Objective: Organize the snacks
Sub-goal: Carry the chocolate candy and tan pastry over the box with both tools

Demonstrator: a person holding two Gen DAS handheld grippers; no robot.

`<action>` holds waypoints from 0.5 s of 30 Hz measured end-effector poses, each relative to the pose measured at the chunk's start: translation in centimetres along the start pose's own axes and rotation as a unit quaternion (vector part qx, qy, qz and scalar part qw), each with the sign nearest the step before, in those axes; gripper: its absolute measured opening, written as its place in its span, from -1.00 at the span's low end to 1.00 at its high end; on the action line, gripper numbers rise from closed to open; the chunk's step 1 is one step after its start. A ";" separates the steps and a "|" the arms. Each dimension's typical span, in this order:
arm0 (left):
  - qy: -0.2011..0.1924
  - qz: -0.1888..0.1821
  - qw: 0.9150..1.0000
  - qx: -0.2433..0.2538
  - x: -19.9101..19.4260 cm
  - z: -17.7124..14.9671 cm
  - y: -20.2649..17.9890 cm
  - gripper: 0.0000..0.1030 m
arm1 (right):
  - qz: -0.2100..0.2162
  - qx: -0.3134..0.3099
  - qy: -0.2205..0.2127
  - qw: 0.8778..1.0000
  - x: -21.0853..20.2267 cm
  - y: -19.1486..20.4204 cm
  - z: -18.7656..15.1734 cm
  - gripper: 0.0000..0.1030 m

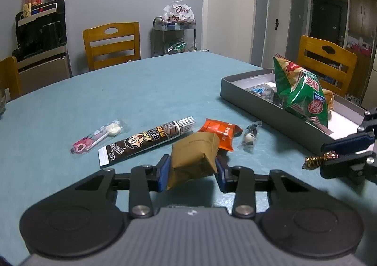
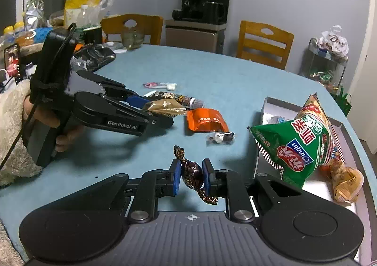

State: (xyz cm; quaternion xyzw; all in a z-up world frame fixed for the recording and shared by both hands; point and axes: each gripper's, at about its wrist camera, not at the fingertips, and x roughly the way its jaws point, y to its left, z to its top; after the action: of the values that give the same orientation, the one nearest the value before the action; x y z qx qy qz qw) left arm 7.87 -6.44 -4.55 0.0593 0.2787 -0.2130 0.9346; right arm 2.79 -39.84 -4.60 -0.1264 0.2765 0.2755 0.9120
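Observation:
My left gripper (image 1: 192, 169) is shut on a tan snack packet (image 1: 194, 157) and holds it just above the blue table; it also shows in the right wrist view (image 2: 162, 110). My right gripper (image 2: 191, 177) is shut on a dark foil-wrapped candy (image 2: 192, 171), near the grey tray (image 1: 271, 115); the candy shows in the left wrist view (image 1: 318, 160). In the tray stand a green chip bag (image 1: 301, 91) and small packets. On the table lie an orange packet (image 1: 220, 132), a long brown snack tube (image 1: 146, 141), a pink lollipop (image 1: 99, 137) and a small clear-wrapped candy (image 1: 249, 136).
Wooden chairs (image 1: 113, 44) stand around the table (image 1: 141, 91). A black water dispenser (image 1: 40, 27) stands by the wall. A metal cart (image 1: 174, 37) holds bagged sweets. Bottles, bags and a phone crowd the table's far end (image 2: 47, 37) in the right wrist view.

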 end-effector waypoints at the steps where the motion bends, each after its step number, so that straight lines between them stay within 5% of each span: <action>1: -0.001 0.000 1.000 0.000 -0.1 0.0 0.0 -0.30 | 0.000 -0.002 -0.001 1.000 0.0 0.0 0.1 -0.58; 15: -0.021 0.003 1.000 -0.003 -1.5 0.8 -0.7 -0.30 | -0.016 0.006 -0.027 0.999 -1.7 -1.3 1.0 -0.59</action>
State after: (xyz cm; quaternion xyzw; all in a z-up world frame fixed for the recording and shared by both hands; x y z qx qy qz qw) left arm 6.82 -6.67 -3.05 0.0527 0.2591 -0.2107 0.9411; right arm 2.80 -41.21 -2.72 -0.1178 0.2516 0.2623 0.9241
